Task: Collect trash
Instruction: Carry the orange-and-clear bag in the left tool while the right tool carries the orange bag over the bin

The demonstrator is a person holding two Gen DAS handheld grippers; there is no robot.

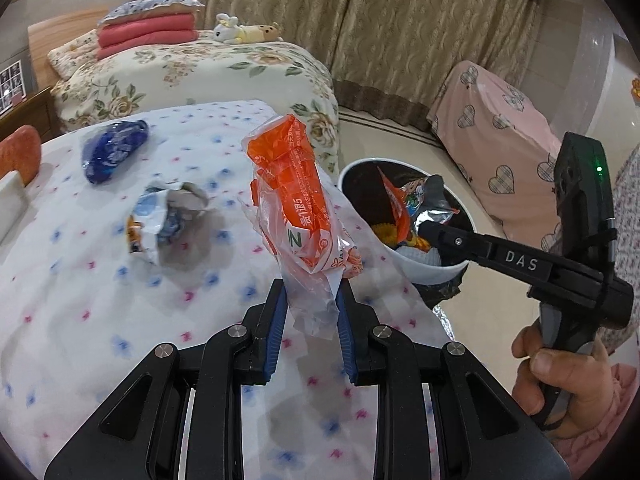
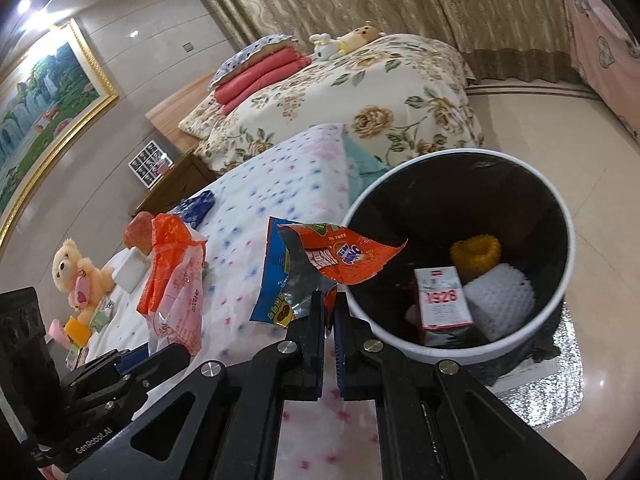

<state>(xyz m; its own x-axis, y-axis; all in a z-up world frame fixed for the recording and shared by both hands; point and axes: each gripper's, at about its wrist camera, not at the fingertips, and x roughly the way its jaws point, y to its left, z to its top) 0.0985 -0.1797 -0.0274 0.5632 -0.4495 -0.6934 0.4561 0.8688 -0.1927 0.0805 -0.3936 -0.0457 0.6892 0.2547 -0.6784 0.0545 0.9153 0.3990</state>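
the relation that matters is wrapper to bin: the white bin (image 2: 568, 240) with its black liner stands on the floor at the edge of the bed (image 1: 100, 280), and the right gripper (image 2: 329, 308) is the nearer of the two, with its crumpled snack wrapper (image 2: 320, 264) poking out ahead of the fingers so that its orange tip just overlaps the bin's rim, most of the wrapper seemingly short of the opening. these fingers are pressed tight together on the wrapper's foil end. the left gripper (image 1: 311, 308) hangs over the bed, with the bin off to its right and ahead; its fingers are only a little apart, pinching the clear tail of an orange plastic bag (image 1: 296, 200), which stands up from the grip, long axis running away from the fingers and leaning slightly. the bag looks thin, creased and light, printed orange and white; the wrapper is shiny, orange and blue outside, silver inside. inside the bin lie a yellow net cup (image 2: 476, 256), a white foam net (image 2: 500, 296) and a small red and white carton (image 2: 442, 300). a blue packet (image 1: 114, 152) and a torn white and blue wrapper (image 1: 164, 216) lie on the bed, not yet collected.
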